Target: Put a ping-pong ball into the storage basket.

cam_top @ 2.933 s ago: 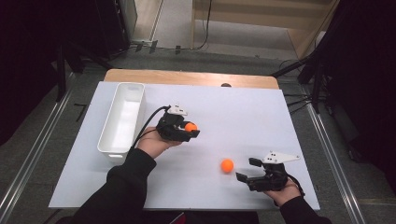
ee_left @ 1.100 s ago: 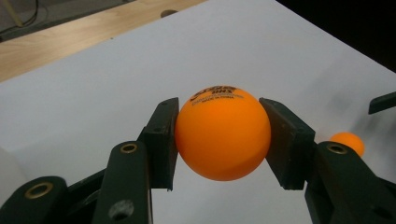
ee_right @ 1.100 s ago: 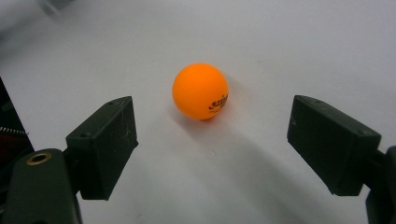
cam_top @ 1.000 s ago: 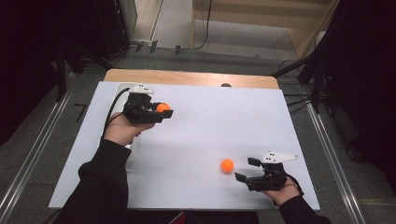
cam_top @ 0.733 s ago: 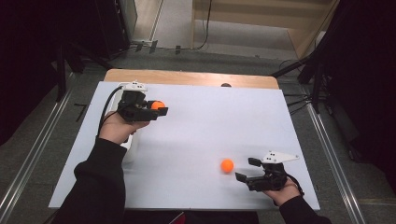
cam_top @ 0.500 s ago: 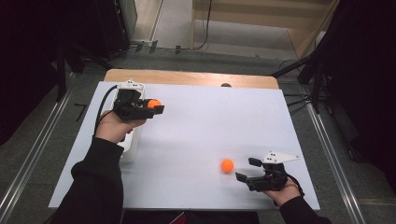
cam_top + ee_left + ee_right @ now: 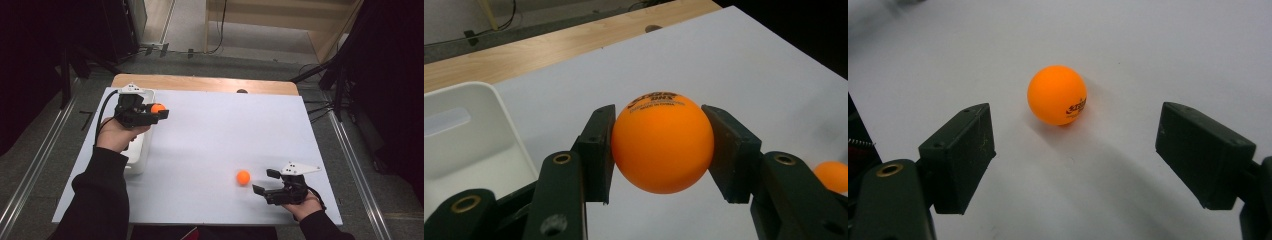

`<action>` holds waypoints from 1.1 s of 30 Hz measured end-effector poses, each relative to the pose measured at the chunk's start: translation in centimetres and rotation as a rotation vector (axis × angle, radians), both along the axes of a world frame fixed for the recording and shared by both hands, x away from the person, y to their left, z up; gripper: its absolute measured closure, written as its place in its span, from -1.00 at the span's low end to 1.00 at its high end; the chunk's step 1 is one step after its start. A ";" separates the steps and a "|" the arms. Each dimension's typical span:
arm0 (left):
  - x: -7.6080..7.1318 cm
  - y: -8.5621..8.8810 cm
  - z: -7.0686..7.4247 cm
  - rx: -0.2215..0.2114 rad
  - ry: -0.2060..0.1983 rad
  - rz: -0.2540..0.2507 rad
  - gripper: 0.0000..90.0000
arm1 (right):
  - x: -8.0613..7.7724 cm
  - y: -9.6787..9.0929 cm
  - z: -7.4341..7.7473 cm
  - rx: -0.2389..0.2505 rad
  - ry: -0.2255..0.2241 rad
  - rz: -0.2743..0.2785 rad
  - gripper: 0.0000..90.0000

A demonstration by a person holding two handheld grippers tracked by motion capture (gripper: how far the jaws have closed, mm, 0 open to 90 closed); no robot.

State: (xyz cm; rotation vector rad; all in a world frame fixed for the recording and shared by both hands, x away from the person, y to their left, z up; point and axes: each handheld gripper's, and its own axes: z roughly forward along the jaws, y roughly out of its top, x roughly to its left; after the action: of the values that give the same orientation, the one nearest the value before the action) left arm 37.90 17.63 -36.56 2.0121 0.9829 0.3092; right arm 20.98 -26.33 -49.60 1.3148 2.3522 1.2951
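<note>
We record the left gripper [image 7: 663,150] clamped on an orange ball [image 7: 662,142], both pads flat against its sides, held above the right rim of the white tray [image 7: 145,145] at the sheet's left edge; the right gripper [image 7: 1075,160] rests with jaws wide apart, nothing between them, a second orange ball [image 7: 1057,95] lying just ahead on the sheet. We note the white sheet [image 7: 225,125] covering a wooden table [image 7: 200,83]; grey floor and dark stands surround it.
</note>
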 end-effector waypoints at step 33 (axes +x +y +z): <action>0.3 3.8 -0.7 0.023 -0.052 0.275 0.12 | 0.4 0.3 0.1 -0.004 -0.001 0.013 -0.68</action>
State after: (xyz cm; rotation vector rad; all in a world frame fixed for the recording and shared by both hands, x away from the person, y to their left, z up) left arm 38.16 21.42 -37.25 1.8792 1.2297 0.5205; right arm 21.36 -26.03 -49.52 1.2995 2.3647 1.2936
